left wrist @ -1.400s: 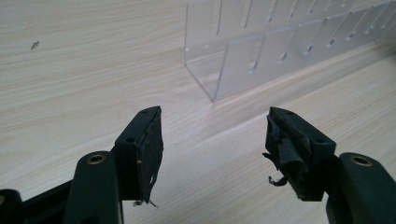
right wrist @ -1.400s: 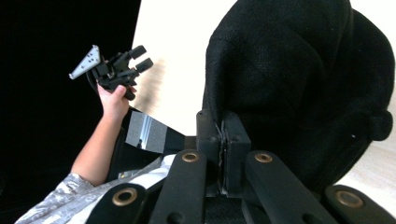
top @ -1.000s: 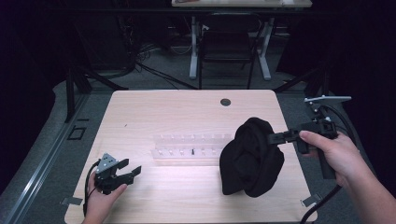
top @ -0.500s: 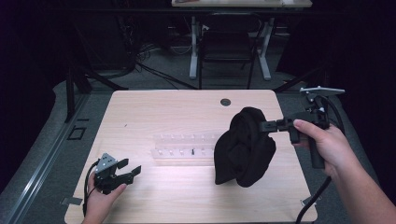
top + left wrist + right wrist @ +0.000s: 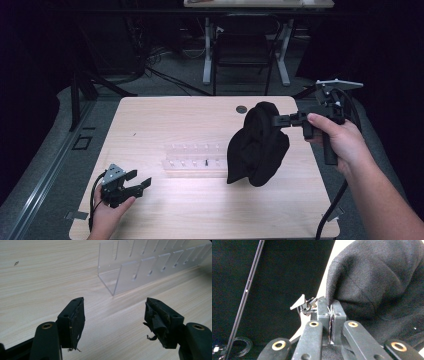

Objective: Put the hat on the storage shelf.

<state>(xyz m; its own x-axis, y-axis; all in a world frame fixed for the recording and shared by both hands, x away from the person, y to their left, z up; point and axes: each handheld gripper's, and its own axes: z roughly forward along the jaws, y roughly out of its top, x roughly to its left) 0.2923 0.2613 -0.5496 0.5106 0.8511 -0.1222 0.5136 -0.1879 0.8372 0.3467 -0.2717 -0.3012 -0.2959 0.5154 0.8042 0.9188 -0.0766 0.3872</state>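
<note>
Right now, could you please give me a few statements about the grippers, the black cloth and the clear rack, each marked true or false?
1. The right gripper is shut on the black cloth. True.
2. The left gripper holds the clear rack. False: its jaws stand open and empty, short of the rack.
3. The cloth lies flat on the table. False: it hangs bunched from the right gripper.
4. The rack sits on the table between the two grippers. True.
</note>
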